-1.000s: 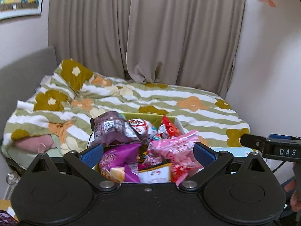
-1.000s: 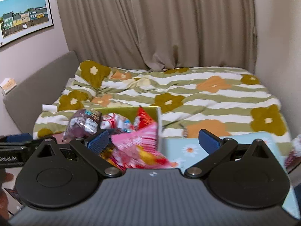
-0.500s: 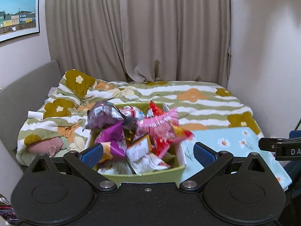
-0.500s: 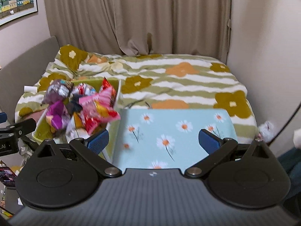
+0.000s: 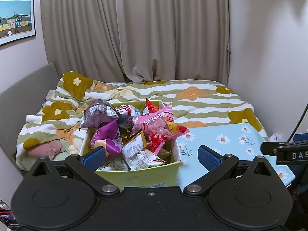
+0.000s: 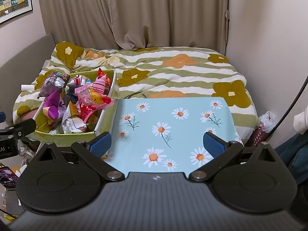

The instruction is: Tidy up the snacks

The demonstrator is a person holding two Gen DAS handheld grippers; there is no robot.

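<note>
Many snack packets half-buried in box

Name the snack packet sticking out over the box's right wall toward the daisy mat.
The pink packet with a red-and-yellow corner: it alone overhangs the green box toward the daisy mat; the other packets stay inside.

Framed picture cropped left, phone cut off

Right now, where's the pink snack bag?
The pink snack bag lies atop the pile in the green box, right side, overhanging toward the daisy-print board.
</note>
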